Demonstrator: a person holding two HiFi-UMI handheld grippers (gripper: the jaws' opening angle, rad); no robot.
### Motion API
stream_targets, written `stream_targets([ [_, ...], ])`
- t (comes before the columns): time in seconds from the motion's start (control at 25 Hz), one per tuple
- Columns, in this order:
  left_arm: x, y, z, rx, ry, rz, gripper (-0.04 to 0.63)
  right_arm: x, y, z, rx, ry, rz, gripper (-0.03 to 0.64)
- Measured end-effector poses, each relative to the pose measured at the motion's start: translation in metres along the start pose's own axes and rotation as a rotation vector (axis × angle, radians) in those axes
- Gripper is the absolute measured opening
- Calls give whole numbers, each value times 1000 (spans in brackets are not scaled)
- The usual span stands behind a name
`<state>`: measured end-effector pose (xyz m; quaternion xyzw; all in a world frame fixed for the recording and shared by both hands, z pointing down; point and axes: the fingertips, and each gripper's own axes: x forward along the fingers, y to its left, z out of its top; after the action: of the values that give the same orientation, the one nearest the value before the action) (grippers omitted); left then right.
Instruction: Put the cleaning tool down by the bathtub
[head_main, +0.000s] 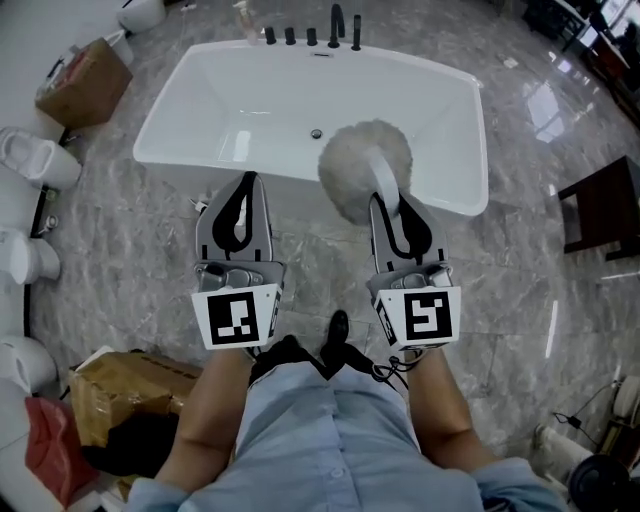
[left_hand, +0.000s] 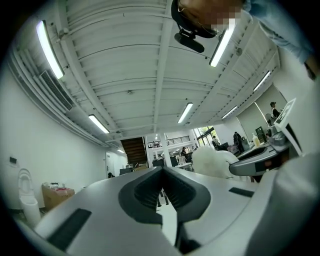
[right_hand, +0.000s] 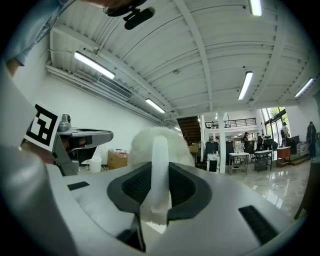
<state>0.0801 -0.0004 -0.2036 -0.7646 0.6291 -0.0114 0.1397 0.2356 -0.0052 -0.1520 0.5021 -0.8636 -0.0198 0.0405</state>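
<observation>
A fluffy white cleaning tool (head_main: 364, 166) with a pale handle hangs over the near rim of the white bathtub (head_main: 200, 95). My right gripper (head_main: 393, 208) is shut on the handle; in the right gripper view the handle (right_hand: 159, 170) stands upright between the dark pads, with the fluffy head (right_hand: 141, 145) behind it. My left gripper (head_main: 236, 197) is held level beside it, just short of the tub's near rim, shut with nothing in it. In the left gripper view the jaws of the left gripper (left_hand: 162, 189) meet, and the fluffy head (left_hand: 212, 162) shows at the right.
Black taps (head_main: 336, 27) and a soap bottle (head_main: 243, 18) stand at the tub's far edge. White toilets (head_main: 35, 160) line the left wall, with cardboard boxes (head_main: 85, 80) nearby. A dark wooden stand (head_main: 608, 205) is at the right. The floor is grey marble tile.
</observation>
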Motion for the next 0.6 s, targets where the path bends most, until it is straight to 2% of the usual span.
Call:
stream_targets([
  [0.16, 2, 9, 10, -29, -23, 47, 15, 11, -2, 12, -20, -30, 25, 94],
  [0.6, 9, 57, -5, -1, -7, 111, 15, 51, 19, 18, -44, -47, 79, 94],
])
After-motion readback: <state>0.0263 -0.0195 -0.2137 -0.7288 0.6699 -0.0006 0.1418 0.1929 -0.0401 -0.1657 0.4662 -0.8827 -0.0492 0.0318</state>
